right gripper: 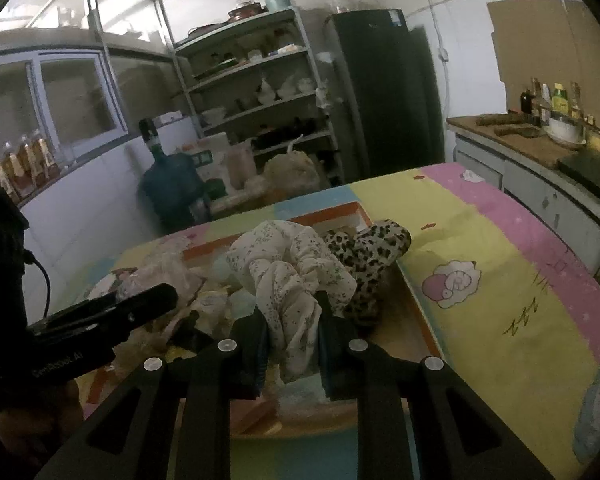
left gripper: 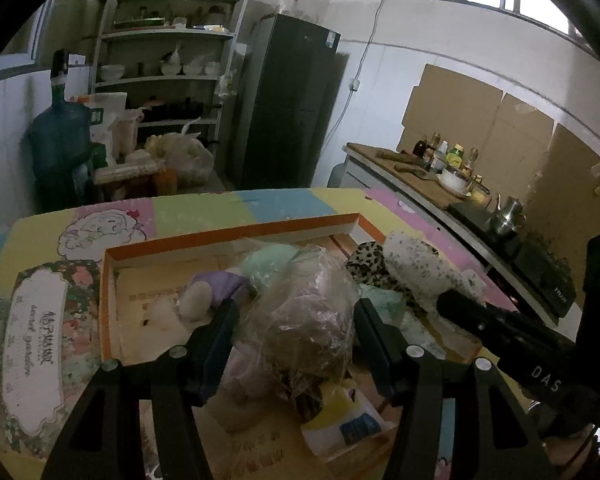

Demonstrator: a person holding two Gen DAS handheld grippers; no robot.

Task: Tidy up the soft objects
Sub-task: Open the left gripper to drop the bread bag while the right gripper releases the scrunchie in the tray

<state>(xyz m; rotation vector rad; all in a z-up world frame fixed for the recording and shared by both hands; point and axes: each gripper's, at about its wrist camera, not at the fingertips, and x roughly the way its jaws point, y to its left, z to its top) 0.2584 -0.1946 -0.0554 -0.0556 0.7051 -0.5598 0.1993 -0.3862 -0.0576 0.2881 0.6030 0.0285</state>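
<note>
A white floral scrunchie sits in the centre of the right wrist view, pinched between the jaws of the right gripper, which are close together and clamped on its lower fold. Just to its right, touching it, lies a leopard-print scrunchie. Both are over a shallow cardboard box with an orange rim that fills the middle of the frame.

In the left wrist view the left gripper has its jaws well apart, one on each side of a crinkled clear plastic bag with something soft inside; the pads appear to press its sides, so it is gripped. Left of the bag, inside the box, lies a purple and cream plush toy, and behind it a pale green soft thing. A yellow and blue packet lies at lower centre beneath the bag. The white floral scrunchie shows again at right centre, with the right gripper's black body below it.

The box rests on a pastel cartoon-print table cover. A floral-patterned box lid lies at the left edge. Beyond are a shelf rack, a dark fridge, a blue water jug and a counter with bottles.
</note>
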